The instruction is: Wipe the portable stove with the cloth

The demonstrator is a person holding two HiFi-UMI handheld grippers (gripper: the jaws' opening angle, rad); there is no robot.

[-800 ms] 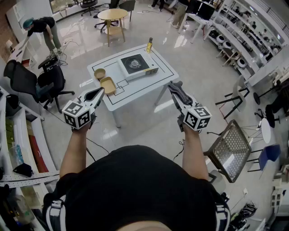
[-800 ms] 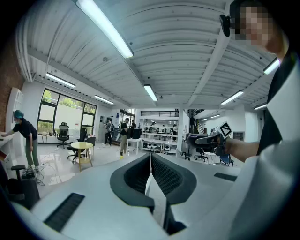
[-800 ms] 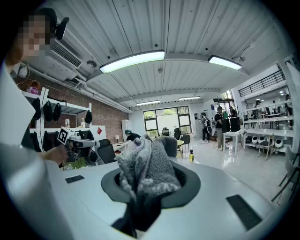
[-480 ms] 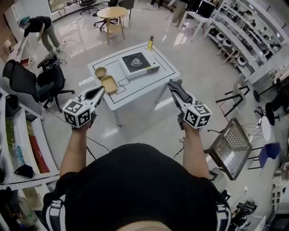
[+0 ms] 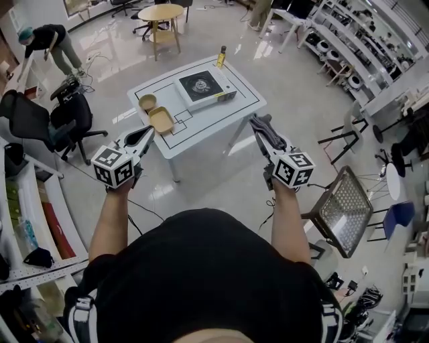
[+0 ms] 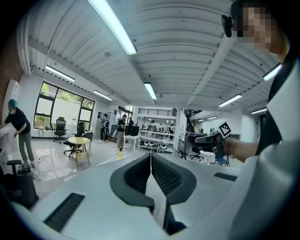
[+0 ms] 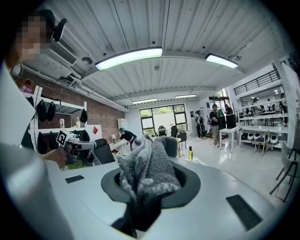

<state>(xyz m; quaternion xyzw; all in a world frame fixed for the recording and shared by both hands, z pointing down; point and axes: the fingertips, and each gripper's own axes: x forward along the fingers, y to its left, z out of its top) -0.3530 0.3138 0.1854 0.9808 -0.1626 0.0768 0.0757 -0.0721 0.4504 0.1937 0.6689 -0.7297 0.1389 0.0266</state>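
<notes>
Standing well back from a white table [image 5: 208, 124], both grippers held out in front, side by side. Clamping a grey cloth [image 7: 146, 169] in the right gripper [image 5: 260, 127] — bunched and fuzzy, filling the gap between the 2 jaws and spilling up over their tips in the right gripper view. Holding the left gripper [image 6: 150, 157] closed on nothing, its 2 jaws pressed flat together along a thin seam.

Nowhere near the portable stove [image 5: 203, 87] with either tool: set on the table's far half, black top in a pale body, well apart from the cloth. On the same table, towards its left edge, a small round bowl [image 5: 147, 102] and, just beside it on the near side, a squarish tan tray [image 5: 161, 121]. At the far edge, near the stove's corner, a yellow bottle [image 5: 220, 57] standing upright.

Beyond the white table, a round wooden table [image 5: 160, 13]. Off to the left, a black office chair [image 5: 30, 119] and, further back, a person [image 5: 44, 38] bending forward by the wall. On the floor to the right of the right gripper, a mesh chair [image 5: 340, 216].
</notes>
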